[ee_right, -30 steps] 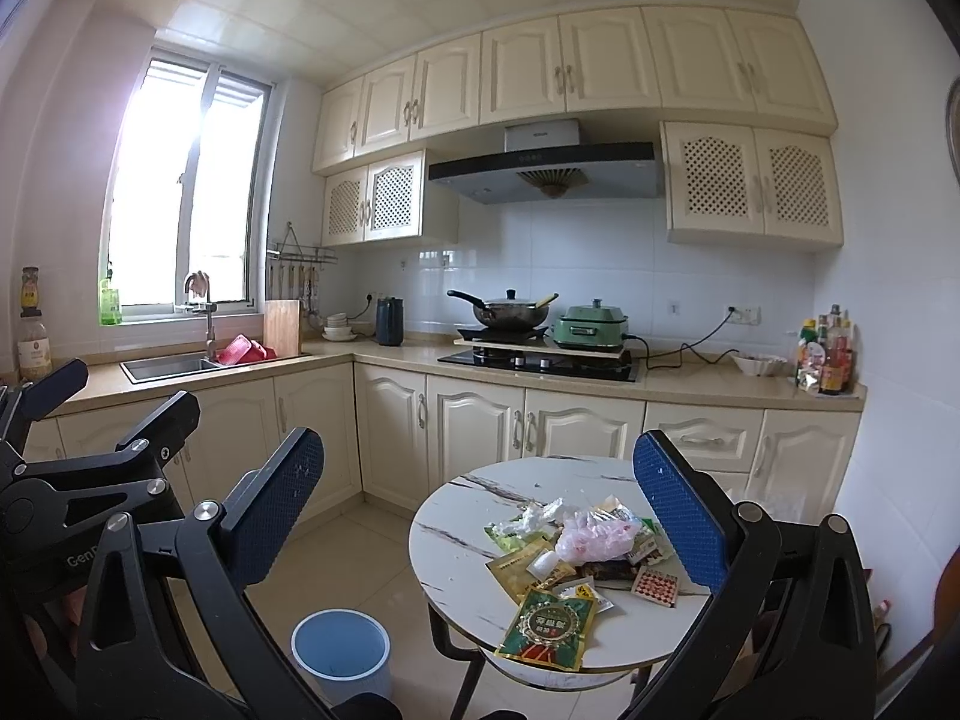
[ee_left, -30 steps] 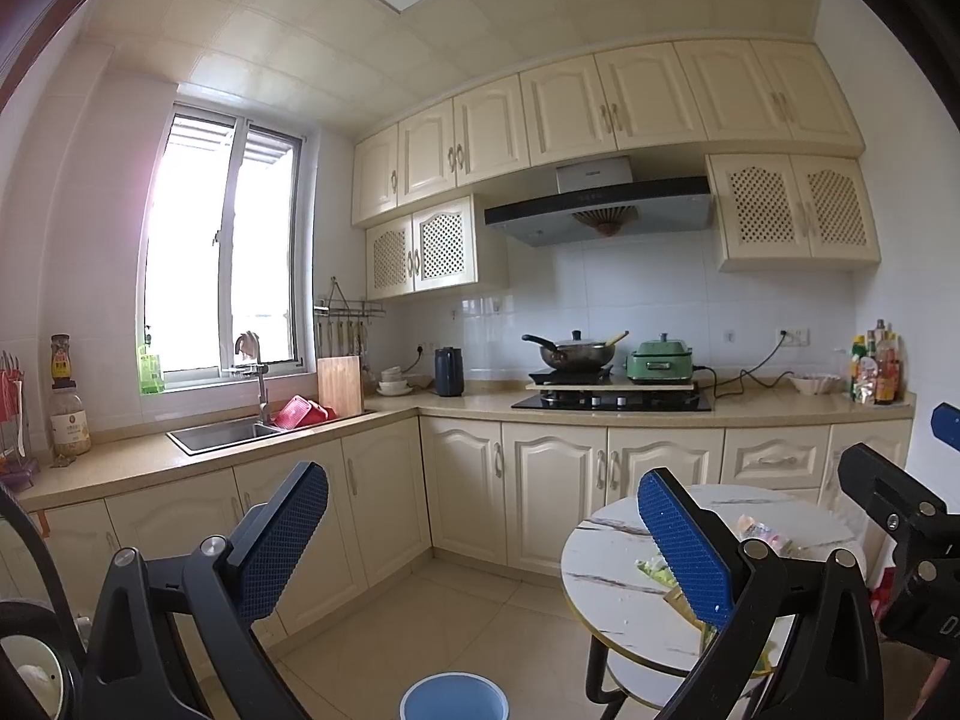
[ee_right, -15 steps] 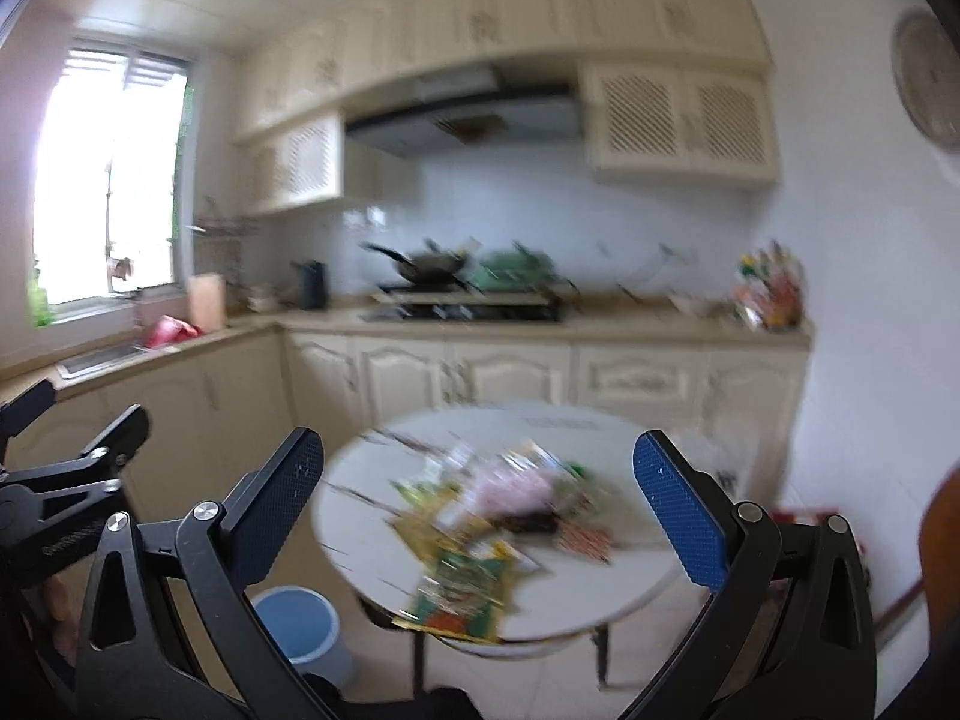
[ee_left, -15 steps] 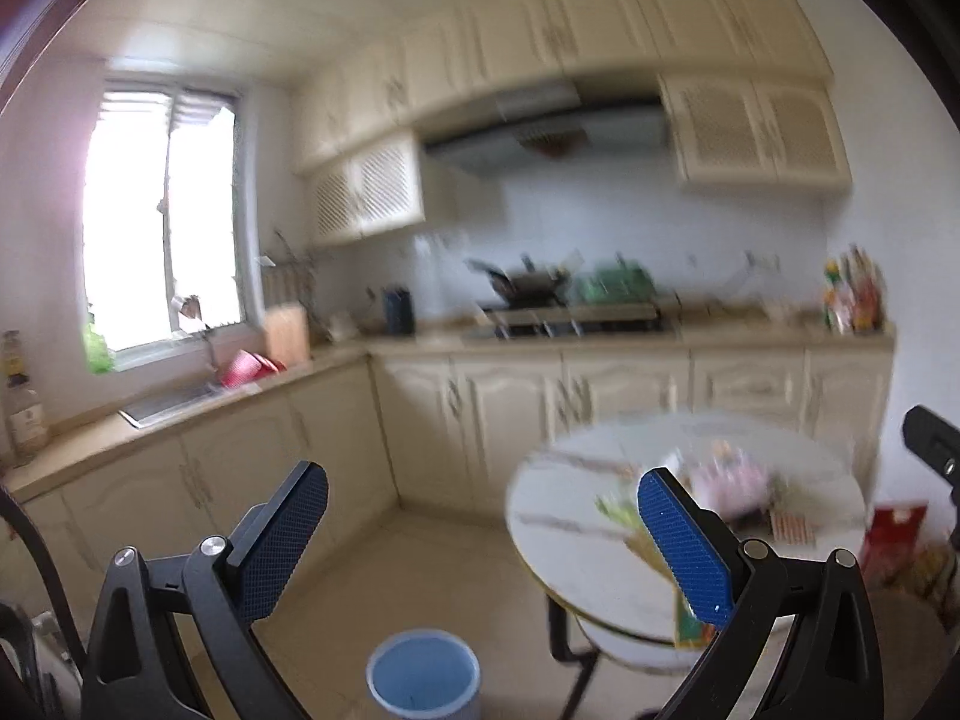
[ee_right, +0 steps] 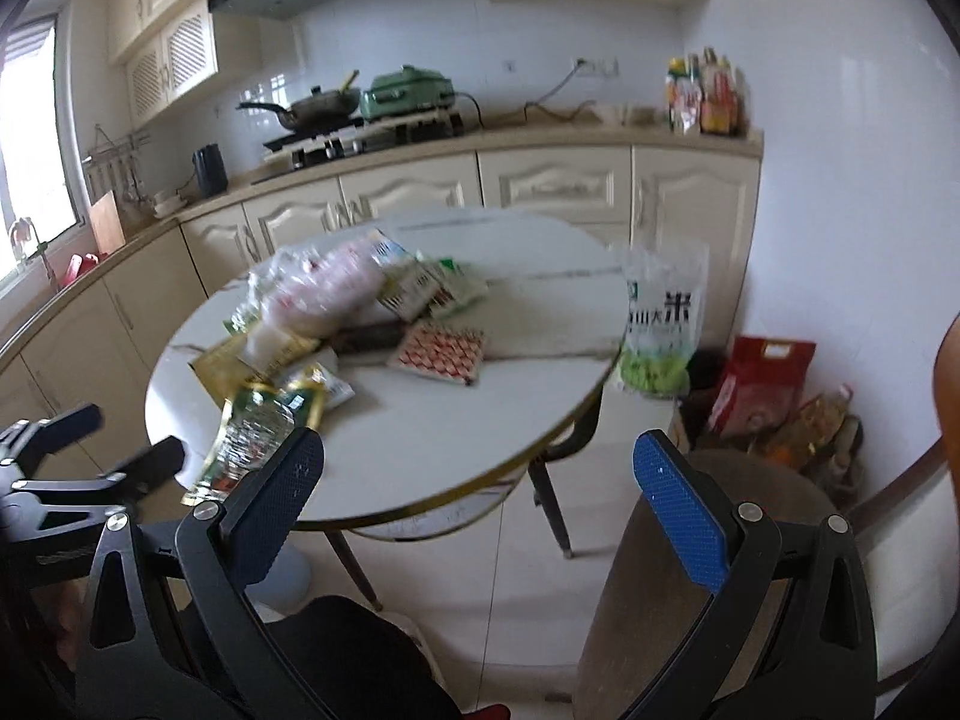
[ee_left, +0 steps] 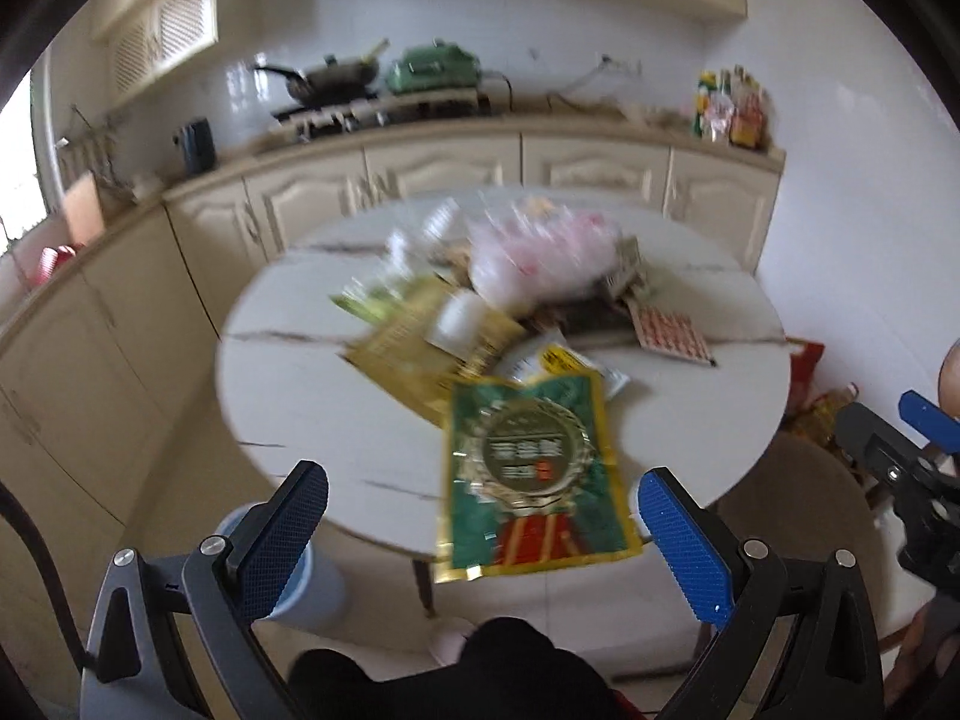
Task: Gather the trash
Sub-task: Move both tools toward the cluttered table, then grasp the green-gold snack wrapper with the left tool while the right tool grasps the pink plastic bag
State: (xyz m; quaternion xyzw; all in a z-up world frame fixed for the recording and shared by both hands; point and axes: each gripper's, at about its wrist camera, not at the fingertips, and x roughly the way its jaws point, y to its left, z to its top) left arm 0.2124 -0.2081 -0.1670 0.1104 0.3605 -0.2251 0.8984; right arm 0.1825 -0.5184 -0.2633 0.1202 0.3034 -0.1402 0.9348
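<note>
My left hand-held gripper [ee_left: 480, 516] is spread wide and empty above the near rim of the round surface [ee_left: 312, 396]. The green wrapper [ee_left: 531, 468] overhangs that rim; the rest of the trash [ee_left: 528, 276] is heaped mid-surface. My right hand-held gripper [ee_right: 477, 480] is released too, over bare floor. The blue bin [ee_left: 312, 576] stands below left.

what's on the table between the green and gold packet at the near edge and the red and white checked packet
In the left wrist view, a yellow and white wrapper lies between the green and gold packet and the checked packet.
</note>
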